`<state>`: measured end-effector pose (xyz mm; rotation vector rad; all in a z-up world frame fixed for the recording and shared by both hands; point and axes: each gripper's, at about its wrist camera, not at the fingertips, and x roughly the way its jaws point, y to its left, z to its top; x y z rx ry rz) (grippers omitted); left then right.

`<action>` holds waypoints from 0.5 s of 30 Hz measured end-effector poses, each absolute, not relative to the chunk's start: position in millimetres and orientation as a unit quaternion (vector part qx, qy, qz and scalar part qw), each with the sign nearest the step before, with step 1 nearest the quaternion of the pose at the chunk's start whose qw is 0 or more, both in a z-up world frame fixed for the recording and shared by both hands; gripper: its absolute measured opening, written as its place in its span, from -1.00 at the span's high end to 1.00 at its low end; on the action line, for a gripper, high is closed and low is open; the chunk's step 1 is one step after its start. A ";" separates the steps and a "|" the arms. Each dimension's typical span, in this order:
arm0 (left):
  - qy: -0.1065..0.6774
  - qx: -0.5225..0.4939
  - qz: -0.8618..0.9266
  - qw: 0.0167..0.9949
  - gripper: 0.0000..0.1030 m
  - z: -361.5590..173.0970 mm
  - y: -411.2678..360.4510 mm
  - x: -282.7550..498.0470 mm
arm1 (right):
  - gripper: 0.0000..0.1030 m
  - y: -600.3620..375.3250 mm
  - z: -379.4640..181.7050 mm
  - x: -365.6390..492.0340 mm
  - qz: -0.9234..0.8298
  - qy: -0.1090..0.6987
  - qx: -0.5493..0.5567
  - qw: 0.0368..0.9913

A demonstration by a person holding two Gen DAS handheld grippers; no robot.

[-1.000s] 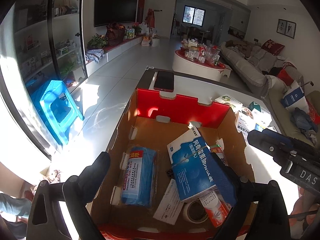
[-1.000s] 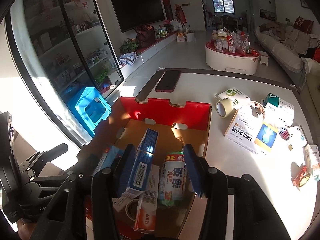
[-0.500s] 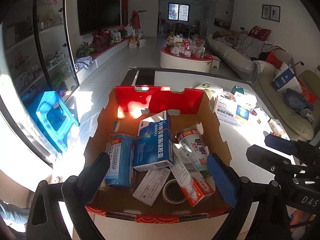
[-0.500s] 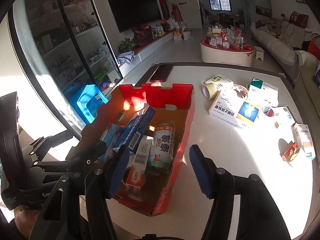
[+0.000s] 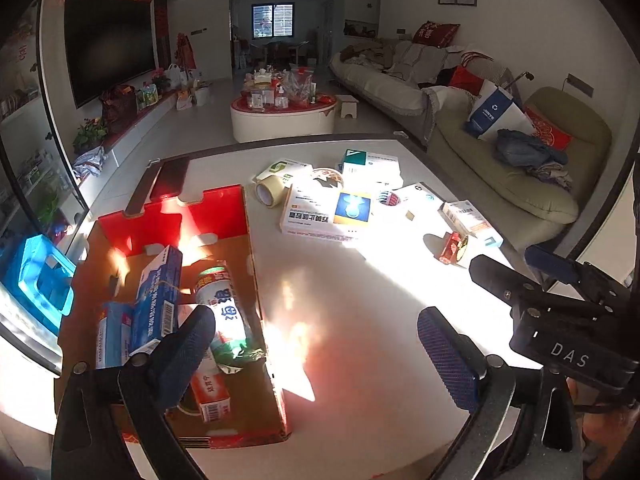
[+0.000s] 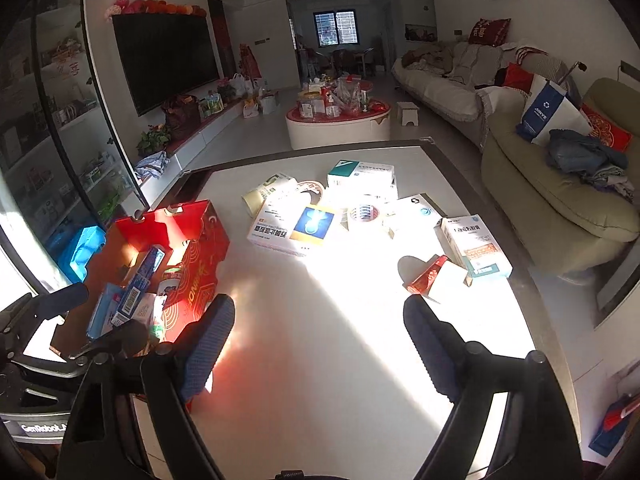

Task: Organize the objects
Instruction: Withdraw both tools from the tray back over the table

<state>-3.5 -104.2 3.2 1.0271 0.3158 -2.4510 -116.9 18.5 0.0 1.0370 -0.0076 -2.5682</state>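
Two claws hang over a white table [image 5: 360,320] with a dark rim, lit by a hard band of sun that runs across its middle. The left claw [image 5: 316,344] is spread wide with nothing between its blue pads. The right claw [image 6: 316,336] is opening, its jaws empty above bare tabletop.

At the table's left edge stands a cardboard box [image 5: 256,280] with a red back wall. Inside lie a blue carton [image 5: 156,300], a green-capped can [image 5: 220,300] on its side and a red-and-white packet [image 5: 210,394], crowded together.

Toward the far edge, well apart from the box, lie loose goods: a roll of beige tape [image 5: 267,192], a large white box with a blue and yellow panel [image 5: 326,216], a white box with a green corner [image 5: 370,162], a red-printed tape roll [image 6: 363,214] and a small red box [image 6: 428,276] near the right edge. A dark phone [image 5: 173,172] lies at the far left corner.

Beyond the table the room holds a wall television [image 6: 164,60], a glass cabinet [image 6: 60,128], a blue stool [image 5: 36,276] on the floor, a round red-topped coffee table [image 6: 340,120] and a long sofa [image 6: 560,184] on the right.
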 end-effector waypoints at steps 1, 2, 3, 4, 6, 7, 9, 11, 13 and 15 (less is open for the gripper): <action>0.108 0.377 -0.892 0.226 -0.99 2.1 -96.1 -15.6 | -0.66 31.9 -2.3 -121.5 -0.915 -0.010 0.368 0.167; 0.100 0.380 -0.893 0.220 -0.99 0.4 -87.5 -29.6 | -0.66 45.7 -5.1 -126.3 -0.917 -0.016 0.370 0.149; 0.095 0.384 -0.893 0.214 -0.99 -2.6 -81.0 -41.7 | -0.66 58.3 -8.5 -131.7 -0.918 -0.022 0.372 0.134; 0.091 0.389 -0.893 0.207 -0.99 -6.1 -76.2 -53.6 | -0.66 69.0 -11.6 -136.0 -0.919 -0.026 0.374 0.120; 0.082 0.400 -0.891 0.197 -0.99 -15.2 -67.1 -76.4 | -0.66 85.6 -18.0 -144.2 -0.921 -0.031 0.375 0.098; 0.077 0.407 -0.889 0.195 -0.99 -19.9 -64.6 -86.0 | -0.62 92.0 -21.9 -149.0 -0.922 -0.031 0.376 0.089; 0.070 0.414 -0.887 0.189 -0.99 -30.5 -61.7 -104.2 | -0.52 101.3 -30.9 -158.1 -0.920 -0.030 0.381 0.081; 0.064 0.419 -0.886 0.187 -0.99 -41.2 -62.1 -120.8 | -0.42 105.1 -39.1 -166.8 -0.918 -0.031 0.388 0.075; 0.073 0.441 -0.876 0.181 -0.97 -56.3 -64.1 -142.2 | -0.41 112.5 -45.5 -175.6 -0.920 -0.030 0.388 0.054; 0.085 0.455 -0.869 0.175 -0.97 -66.9 -64.6 -158.1 | -0.41 122.0 -51.9 -185.8 -0.917 -0.038 0.394 0.052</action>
